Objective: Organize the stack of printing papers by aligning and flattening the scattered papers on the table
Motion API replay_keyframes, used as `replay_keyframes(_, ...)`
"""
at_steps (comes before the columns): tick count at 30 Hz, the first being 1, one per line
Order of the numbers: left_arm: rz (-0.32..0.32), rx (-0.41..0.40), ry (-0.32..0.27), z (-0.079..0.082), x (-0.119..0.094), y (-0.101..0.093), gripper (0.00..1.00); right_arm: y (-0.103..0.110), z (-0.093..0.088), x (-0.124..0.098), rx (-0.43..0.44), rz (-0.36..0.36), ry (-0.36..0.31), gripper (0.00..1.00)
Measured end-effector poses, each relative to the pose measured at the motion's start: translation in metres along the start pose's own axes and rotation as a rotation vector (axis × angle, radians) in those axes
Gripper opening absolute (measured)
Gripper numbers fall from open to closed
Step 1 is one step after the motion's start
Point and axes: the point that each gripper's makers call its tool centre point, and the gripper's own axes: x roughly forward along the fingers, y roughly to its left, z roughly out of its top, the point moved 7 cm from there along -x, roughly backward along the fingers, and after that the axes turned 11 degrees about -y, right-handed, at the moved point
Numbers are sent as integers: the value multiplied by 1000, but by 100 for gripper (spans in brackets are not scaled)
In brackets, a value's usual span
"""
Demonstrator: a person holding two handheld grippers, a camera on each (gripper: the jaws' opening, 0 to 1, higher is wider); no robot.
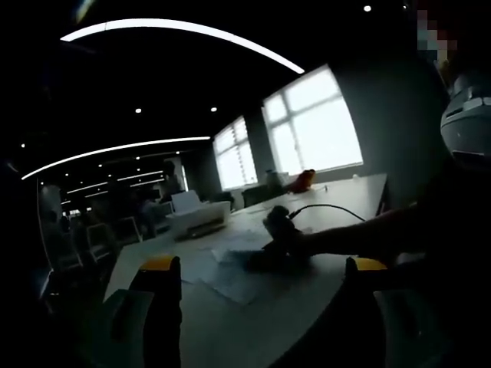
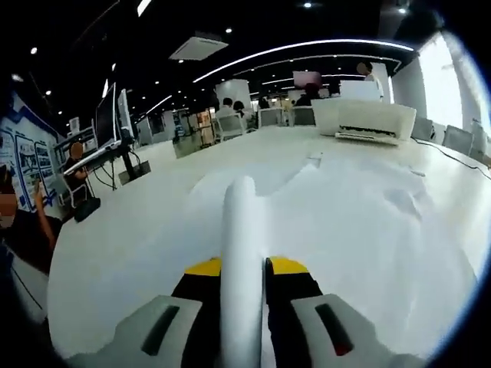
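Several loose papers (image 1: 230,268) lie scattered on the table (image 2: 138,230), unaligned, so most squaring and flattening remains. My right gripper (image 2: 244,280) pinches a sheet edge (image 2: 244,230); my left gripper (image 1: 257,268) stands spread, empty, near.

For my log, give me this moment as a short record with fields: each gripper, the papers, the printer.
left gripper: open, holding nothing
right gripper: shut on an edge-on white sheet of paper
loose white papers: scattered flat on the long white table
white box-shaped printer: at the table's far end
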Motion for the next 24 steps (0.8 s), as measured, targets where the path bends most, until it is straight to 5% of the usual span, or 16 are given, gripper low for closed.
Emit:
replay_keyframes(6, -1, 6, -5, 4, 0, 2, 91, -1, 0, -1, 37, 24, -5, 12)
replay_keyframes(11, 2, 3, -5, 3, 0, 3, 90, 1, 0, -3, 70, 82, -9, 21)
replay_keyframes(15, -3, 2, -11, 3, 1, 1, 90, 0, -3, -3, -75, 123, -12, 19)
replay_keyframes(21, -4, 1, -6, 2, 0, 1, 89, -3, -3, -4, -88, 126, -3, 16)
replay_keyframes(24, -3, 2, -9, 3, 0, 1, 89, -6, -1, -8, 46, 121, -13, 15)
